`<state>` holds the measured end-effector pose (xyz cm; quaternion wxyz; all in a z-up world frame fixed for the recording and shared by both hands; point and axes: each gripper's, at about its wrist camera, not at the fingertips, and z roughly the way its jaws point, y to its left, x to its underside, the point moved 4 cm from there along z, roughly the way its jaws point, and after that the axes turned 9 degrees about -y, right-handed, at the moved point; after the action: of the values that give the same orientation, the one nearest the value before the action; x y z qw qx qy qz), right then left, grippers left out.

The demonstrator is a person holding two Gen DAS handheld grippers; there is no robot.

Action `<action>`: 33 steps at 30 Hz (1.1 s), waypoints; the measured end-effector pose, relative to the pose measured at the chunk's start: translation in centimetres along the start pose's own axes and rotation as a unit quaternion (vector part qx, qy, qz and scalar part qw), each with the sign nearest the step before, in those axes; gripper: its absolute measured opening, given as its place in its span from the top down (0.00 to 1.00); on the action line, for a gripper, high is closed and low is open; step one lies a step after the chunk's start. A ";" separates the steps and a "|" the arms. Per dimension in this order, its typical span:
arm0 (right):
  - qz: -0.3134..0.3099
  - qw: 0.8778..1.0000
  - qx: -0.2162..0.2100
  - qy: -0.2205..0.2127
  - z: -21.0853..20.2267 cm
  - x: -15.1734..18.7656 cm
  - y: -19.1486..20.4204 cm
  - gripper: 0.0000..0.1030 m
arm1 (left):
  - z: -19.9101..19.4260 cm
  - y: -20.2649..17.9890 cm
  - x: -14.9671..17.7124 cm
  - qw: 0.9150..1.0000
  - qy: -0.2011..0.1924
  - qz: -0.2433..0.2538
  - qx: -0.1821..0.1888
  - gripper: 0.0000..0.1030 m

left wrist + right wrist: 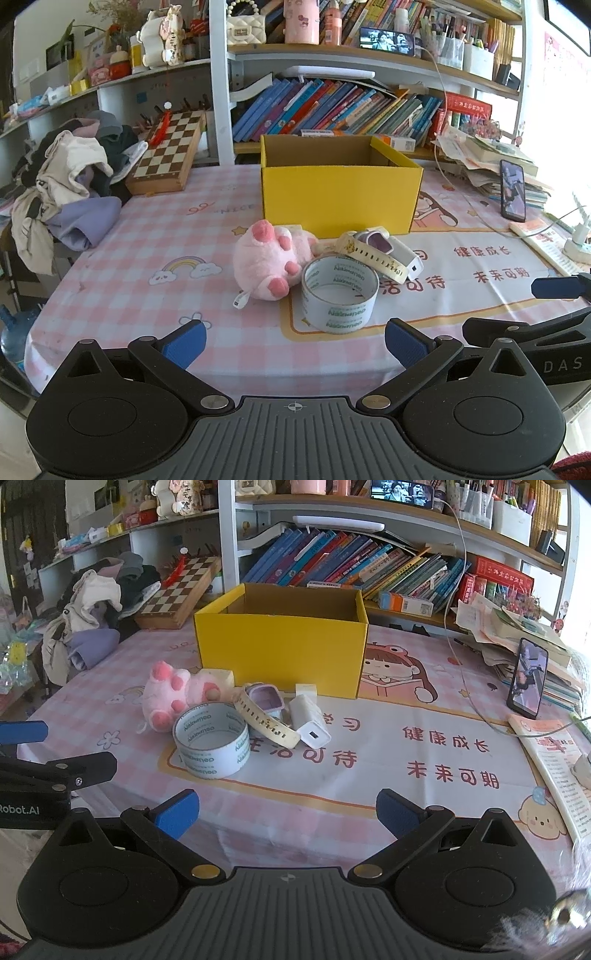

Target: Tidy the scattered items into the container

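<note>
Both views are brightly lit by daylight entering from the right side, where the frame edge is washed out to near white in the left wrist view. Glare is noted on the table [480, 295] surface toward that side, and the upright phone [527, 677] screen stays legible. Shadows are soft and short; a faint one is cast to the left of the tape roll [211, 734], and the inside of the yellow box [341, 192] is darker than its front face. Strong fisheye distortion is observed: shelves bow and the corners are vignetted to black. Focus is acceptable at centre. A blurred, smeared patch is recorded at the lower right corner of the right wrist view.
</note>
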<state>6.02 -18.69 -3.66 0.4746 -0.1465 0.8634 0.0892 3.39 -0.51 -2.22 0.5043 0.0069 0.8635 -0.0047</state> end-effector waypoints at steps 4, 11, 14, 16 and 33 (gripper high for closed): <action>0.006 1.000 -0.007 -0.004 -0.1 -0.1 -0.1 0.00 | 0.1 0.0 0.0 1.000 0.002 -0.002 0.004 0.00; 0.002 1.000 0.002 0.001 0.1 -0.1 0.1 0.00 | 0.3 0.2 0.0 1.000 0.006 -0.002 0.001 0.00; 0.002 1.000 0.004 0.000 0.2 -0.2 0.1 0.00 | 0.4 0.3 0.1 1.000 0.010 -0.005 0.003 0.00; 0.002 1.000 0.004 0.001 0.3 -0.1 0.1 0.00 | 0.5 0.3 0.1 1.000 0.011 -0.007 0.005 0.00; -0.005 1.000 0.020 0.010 0.7 -0.2 0.2 0.00 | 0.8 0.1 -0.2 1.000 0.009 0.005 0.011 0.00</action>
<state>6.62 -18.24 -3.84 0.4696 -0.1421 0.8687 0.0679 4.12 -0.47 -2.45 0.4967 0.0167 0.8677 -0.0111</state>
